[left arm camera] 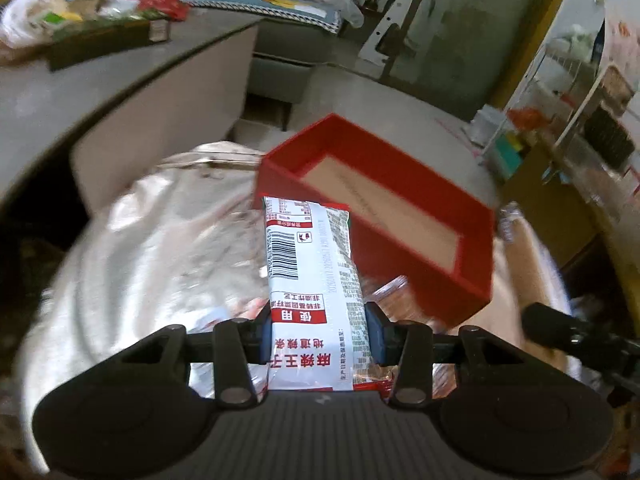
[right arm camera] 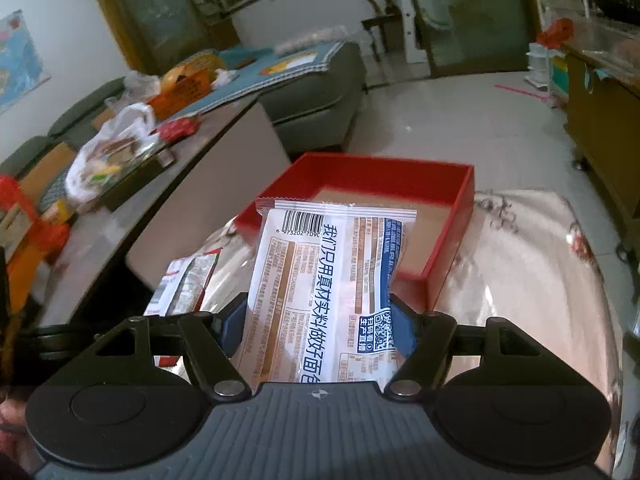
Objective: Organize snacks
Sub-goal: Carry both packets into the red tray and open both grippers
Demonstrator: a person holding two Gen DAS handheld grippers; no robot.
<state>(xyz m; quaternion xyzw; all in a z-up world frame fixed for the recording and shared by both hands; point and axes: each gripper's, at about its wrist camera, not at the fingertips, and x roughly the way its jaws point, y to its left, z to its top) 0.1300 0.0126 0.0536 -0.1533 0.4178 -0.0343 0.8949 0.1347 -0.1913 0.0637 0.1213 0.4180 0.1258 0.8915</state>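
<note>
My left gripper [left arm camera: 318, 328] is shut on a red-and-white snack packet [left arm camera: 308, 256], gripped across its lower half; the barcode end points away from me, towards a red open box [left arm camera: 420, 280]. In the right wrist view my right gripper [right arm camera: 318, 320] is shut on a white, brown and blue bread packet [right arm camera: 328, 264], which sticks out over the near edge of the red box [right arm camera: 452, 232]. The box's brown floor looks bare. At the left of that view a red-and-white packet [right arm camera: 188, 280] shows, beside the box.
The box rests on a shiny silver cover [left arm camera: 140, 260] [right arm camera: 520, 280]. A grey table [right arm camera: 224, 128] to the left holds a white plastic bag [right arm camera: 108, 148] with more snacks and an orange basket [right arm camera: 188, 84]. A wooden cabinet [right arm camera: 600, 128] stands at the right.
</note>
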